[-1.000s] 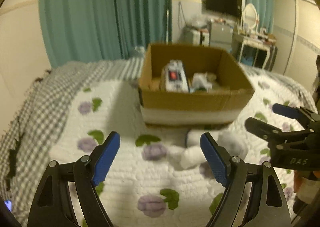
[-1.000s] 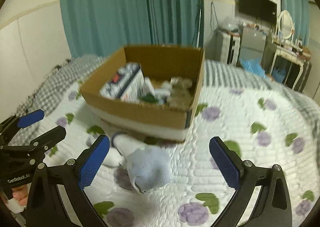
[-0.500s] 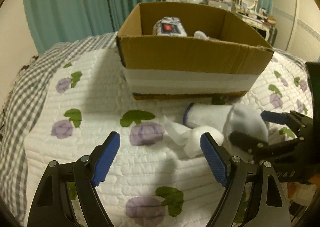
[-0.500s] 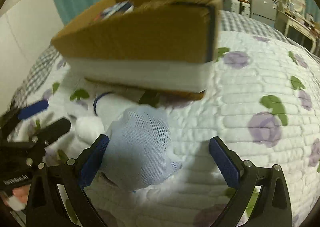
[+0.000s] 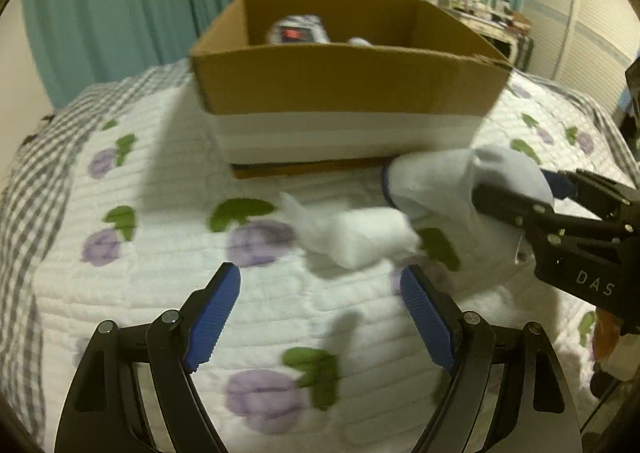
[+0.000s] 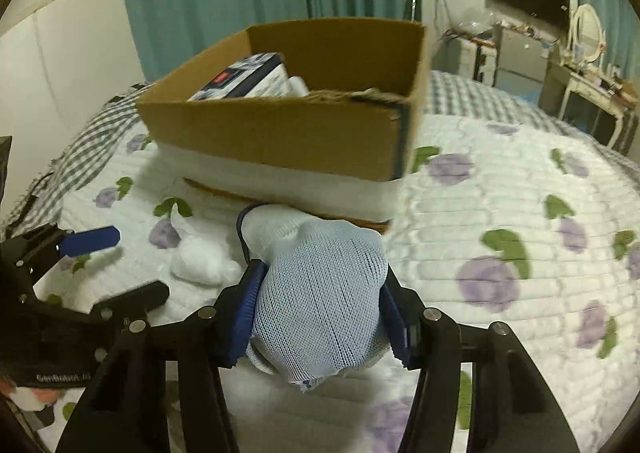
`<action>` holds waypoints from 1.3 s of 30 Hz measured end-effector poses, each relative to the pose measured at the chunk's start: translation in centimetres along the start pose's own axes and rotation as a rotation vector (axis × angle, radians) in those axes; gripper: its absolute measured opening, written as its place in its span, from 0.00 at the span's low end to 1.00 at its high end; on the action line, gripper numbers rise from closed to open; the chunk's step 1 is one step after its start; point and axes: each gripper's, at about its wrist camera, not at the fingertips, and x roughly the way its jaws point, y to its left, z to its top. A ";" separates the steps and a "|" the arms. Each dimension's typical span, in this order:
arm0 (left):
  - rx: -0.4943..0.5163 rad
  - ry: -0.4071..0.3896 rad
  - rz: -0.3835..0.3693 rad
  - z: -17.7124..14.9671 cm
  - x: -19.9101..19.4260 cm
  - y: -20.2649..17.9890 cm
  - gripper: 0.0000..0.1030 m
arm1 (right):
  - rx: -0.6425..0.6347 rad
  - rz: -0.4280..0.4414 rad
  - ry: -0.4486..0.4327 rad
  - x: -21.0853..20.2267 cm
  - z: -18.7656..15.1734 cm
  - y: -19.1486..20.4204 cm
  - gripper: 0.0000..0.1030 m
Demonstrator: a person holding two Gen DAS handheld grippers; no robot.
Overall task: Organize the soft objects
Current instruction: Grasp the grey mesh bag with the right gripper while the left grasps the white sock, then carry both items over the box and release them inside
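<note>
right gripper (image 6: 320,309) clamped on sock (image 6: 320,293), box (image 6: 280,133) just ahead, left gripper (image 5: 320,313) spread wide, white wad (image 5: 356,237) just beyond

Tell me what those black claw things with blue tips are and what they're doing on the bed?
They are grabbing tools that a person holds, one in each hand, each with a camera looking along its two fingers. One picture comes from the left gripper, which is open and empty. The other comes from the right gripper, squeezed shut on a pale blue sock. On the flowery quilt lie a small white bundle and a cardboard box with things inside.
</note>
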 end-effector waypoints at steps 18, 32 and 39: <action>-0.087 -0.012 -0.040 2.3 5.5 -0.5 0.44 | 0.040 -0.053 0.025 0.8 0.6 -2.4 0.53; -0.010 -0.105 -0.024 0.9 -0.8 -0.6 0.40 | 0.059 -0.072 0.001 -1.9 -0.9 -0.9 0.52; 0.011 -0.164 -0.021 0.4 -5.8 -1.2 0.40 | 0.097 -0.089 -0.045 -6.2 -1.9 0.4 0.52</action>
